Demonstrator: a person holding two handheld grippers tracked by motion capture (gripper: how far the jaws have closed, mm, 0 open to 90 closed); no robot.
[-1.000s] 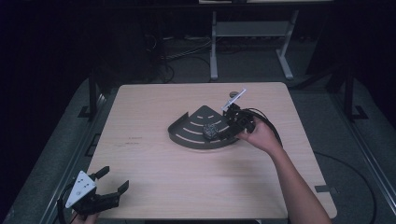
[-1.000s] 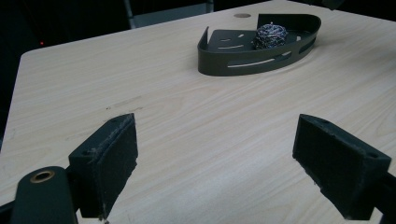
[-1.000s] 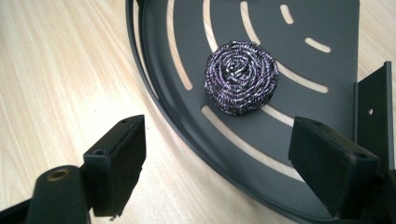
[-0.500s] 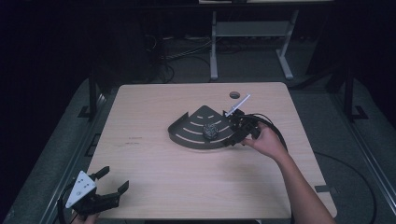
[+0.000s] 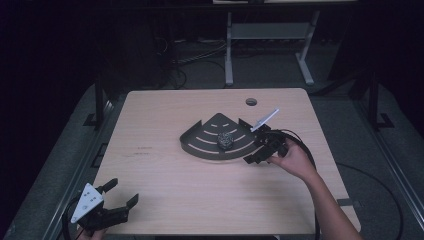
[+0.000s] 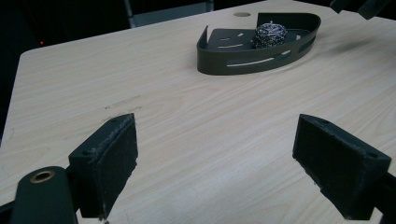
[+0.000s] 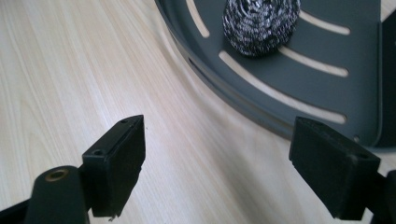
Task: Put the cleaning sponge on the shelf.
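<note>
Scourer (image 5: 226, 139) beyond open right tongs (image 5: 256, 151)

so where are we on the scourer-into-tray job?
Looks done: the steel wool scourer lies in the dark corner tray. In hand: nothing; the right gripper sits beside the tray's curved wall, jaws open and empty. The left gripper is open at the table's near corner. Nothing visibly left except clearing the right hand away.

Bare table (image 5: 165, 170) lies open left and front; the walled corner tray (image 5: 200, 147) with the steel scourer (image 5: 225, 140) blocks mid-table.
</note>
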